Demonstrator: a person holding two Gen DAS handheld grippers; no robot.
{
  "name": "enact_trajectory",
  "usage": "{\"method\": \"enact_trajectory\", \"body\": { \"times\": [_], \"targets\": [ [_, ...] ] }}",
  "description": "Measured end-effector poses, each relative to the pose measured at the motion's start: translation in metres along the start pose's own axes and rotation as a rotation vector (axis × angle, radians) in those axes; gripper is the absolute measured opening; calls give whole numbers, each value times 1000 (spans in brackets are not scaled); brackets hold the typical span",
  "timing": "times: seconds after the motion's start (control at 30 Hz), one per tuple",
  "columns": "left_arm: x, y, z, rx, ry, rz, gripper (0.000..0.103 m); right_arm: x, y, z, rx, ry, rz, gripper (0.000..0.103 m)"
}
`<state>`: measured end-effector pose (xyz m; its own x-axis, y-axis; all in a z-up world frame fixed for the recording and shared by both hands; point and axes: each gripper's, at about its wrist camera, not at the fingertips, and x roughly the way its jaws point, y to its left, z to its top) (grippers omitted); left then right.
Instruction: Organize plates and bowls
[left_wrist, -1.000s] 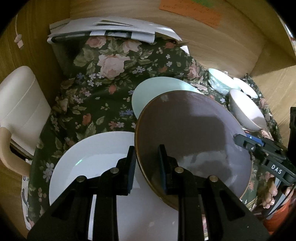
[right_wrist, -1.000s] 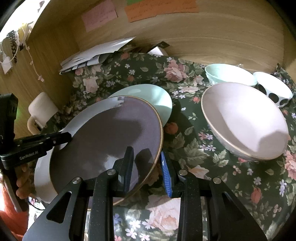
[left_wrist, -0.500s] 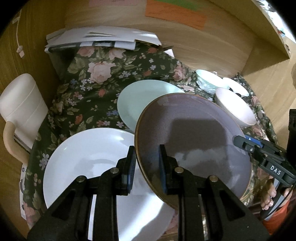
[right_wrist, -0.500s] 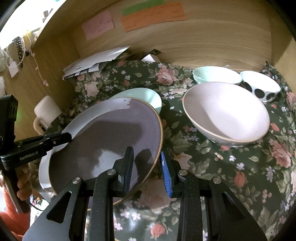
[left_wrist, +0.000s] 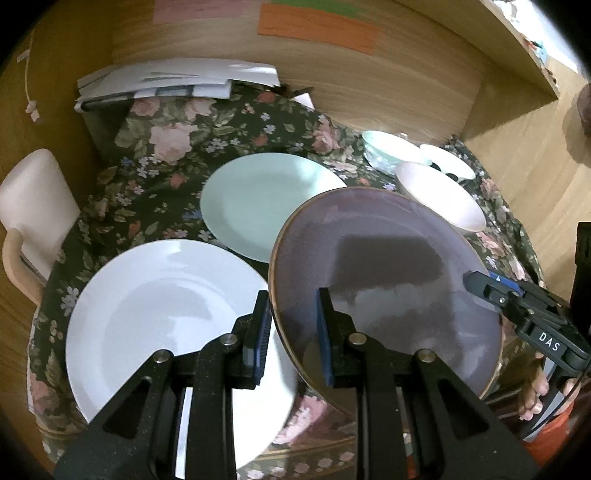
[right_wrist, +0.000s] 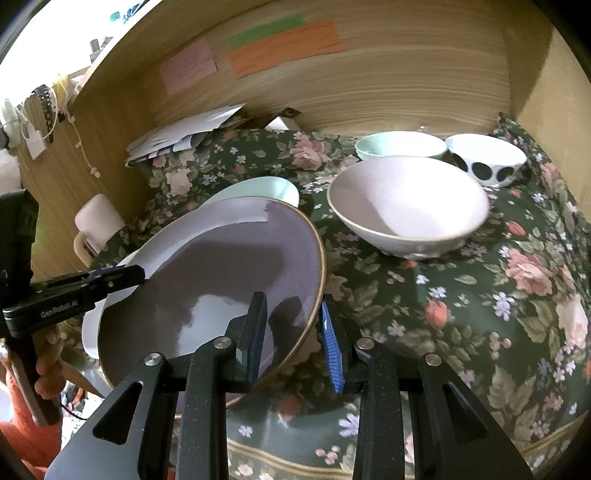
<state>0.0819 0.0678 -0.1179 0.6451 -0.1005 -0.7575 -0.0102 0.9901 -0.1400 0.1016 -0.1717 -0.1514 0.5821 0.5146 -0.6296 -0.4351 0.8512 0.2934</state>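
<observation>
Purple plate (left_wrist: 384, 273): up off the cloth and tilted, pinched at two opposite rim edges, one gripper on each side.
Left gripper (left_wrist: 291, 332): clamped on the plate's near-left rim, one pad under the edge, one on top.
Right gripper (right_wrist: 291, 332): clamped on the rim across from it, blue pad outside the gold edge, dark pad on the inner face; seen from the left camera its tip reaches in over the plate's right edge.
White plate (left_wrist: 166, 332): flat on the cloth just left of the held plate, whose left rim overhangs its edge; its near edge sits close to the table's front.
Mint plate (left_wrist: 266, 203): flat behind both, its near edge tucked behind the purple rim.
Pink bowl (right_wrist: 406, 206): upright, to the right of the held plate with a strip of bare cloth between.
Mint bowl (right_wrist: 399, 146): behind the pink bowl, close to the back wall.
Spotted bowl (right_wrist: 487, 158): beside the mint bowl, far right corner.
Floral tablecloth (right_wrist: 480, 314): wide bare stretch at front right; another open patch far left, in front of the papers (left_wrist: 173, 83).
Wooden wall (right_wrist: 369, 81): boxes in the back and right sides.
Chair (left_wrist: 33, 206): tight against the table's left edge.
</observation>
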Motion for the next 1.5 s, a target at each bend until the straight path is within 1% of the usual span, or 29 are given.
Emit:
{"method": "enact_trajectory", "body": {
  "times": [0.23,0.47,0.8,1.13,1.33,1.5],
  "targets": [
    [5,-16,-8,19,23,-24,22,-8,-13,-9,25,7,-17,27],
    [15,-26,-15,12,52,-40,22,-12,-24,-17,39,19,-25,27],
    [32,-36,-21,9,95,-51,22,-8,-38,-21,66,45,-37,27],
    [50,-38,-17,5,124,-50,22,2,-50,-22,97,66,-33,28],
    [55,-39,-15,21,120,-39,22,9,-53,-21,94,77,-36,28],
    [57,-39,-16,34,112,-38,22,10,-52,-22,68,82,-45,28]
  ]
}}
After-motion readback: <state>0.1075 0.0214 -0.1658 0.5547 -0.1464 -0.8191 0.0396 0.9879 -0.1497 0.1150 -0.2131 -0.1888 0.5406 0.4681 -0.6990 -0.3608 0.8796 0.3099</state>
